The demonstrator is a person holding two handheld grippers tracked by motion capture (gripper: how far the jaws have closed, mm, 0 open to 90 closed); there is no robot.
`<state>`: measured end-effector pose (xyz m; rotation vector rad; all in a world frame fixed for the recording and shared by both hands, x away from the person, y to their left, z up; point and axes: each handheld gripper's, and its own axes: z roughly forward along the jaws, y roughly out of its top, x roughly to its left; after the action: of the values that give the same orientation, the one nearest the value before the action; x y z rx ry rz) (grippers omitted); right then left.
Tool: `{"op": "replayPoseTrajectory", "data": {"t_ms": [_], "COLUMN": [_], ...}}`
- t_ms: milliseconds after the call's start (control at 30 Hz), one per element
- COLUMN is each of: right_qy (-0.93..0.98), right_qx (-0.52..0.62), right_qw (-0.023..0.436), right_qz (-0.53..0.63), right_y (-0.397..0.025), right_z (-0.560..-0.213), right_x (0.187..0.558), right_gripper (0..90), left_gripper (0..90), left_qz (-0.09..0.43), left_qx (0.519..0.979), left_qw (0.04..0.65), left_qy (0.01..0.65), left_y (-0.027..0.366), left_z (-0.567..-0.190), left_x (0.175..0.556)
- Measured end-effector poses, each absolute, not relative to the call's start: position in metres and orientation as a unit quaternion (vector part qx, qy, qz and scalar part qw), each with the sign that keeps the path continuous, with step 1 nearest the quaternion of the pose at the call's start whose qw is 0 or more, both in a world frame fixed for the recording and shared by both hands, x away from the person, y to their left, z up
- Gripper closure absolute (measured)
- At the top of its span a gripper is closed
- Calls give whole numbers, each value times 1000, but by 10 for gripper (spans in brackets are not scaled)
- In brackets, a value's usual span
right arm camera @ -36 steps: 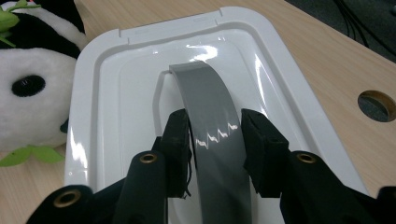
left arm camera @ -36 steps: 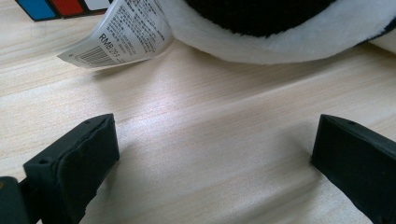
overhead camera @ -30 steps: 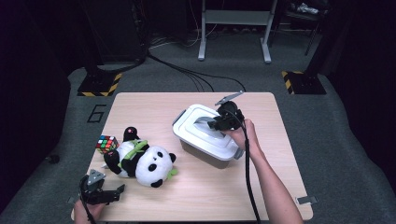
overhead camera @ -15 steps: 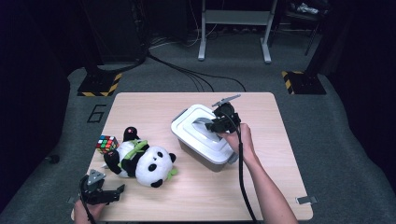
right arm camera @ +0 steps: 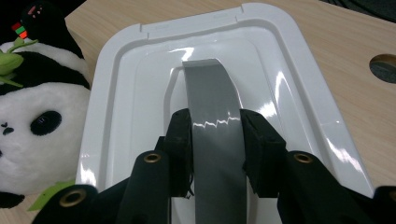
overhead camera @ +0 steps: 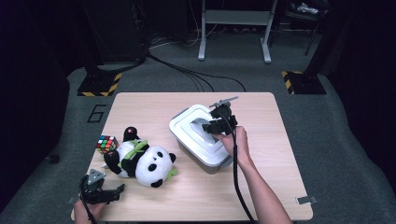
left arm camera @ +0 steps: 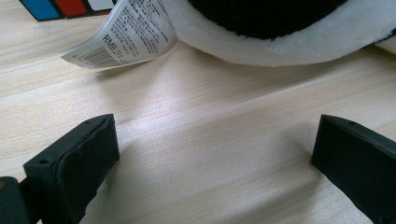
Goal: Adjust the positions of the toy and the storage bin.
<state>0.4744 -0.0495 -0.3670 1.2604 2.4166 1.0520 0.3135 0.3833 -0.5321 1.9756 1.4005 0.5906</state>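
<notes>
A white lid tops a grey-walled box at mid-table. My right gripper is shut on the lid's grey handle; in the right gripper view both black jaws of that gripper press the handle's sides. A black-and-white panda plush lies left of the box. My left gripper sits by the front left edge, open, apart from the plush. In the left gripper view this gripper has bare wood between its wide jaws, and the plush's paper tag lies just ahead.
A Rubik's cube sits by the panda's far left side. The wooden table has bare room on its right and along the front. A round hole pierces the tabletop beyond the box. Dark floor and cables surround the table.
The right gripper, still clamped on the handle, has drifted slightly left and toward the person, and the box has shifted and turned a little with it. The left gripper has stayed put.
</notes>
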Motion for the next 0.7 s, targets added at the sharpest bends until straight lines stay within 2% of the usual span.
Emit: {"op": "replayPoseTrajectory", "data": {"t_ms": [433,700], "right_qy": [831,836], "right_qx": [406,389], "right_qw": [103,122], "right_qz": [366,369], "right_y": [-30,-21], "right_z": [-369,-370], "right_x": [479,479], "right_gripper": [663,661], "left_gripper": [3,4], "left_qz": [224,223], "left_qx": [751,751], "left_qw": [319,319], "left_qy": [532,533], "left_y": [383,384], "left_z": [-532,-532], "left_x": [314,314]}}
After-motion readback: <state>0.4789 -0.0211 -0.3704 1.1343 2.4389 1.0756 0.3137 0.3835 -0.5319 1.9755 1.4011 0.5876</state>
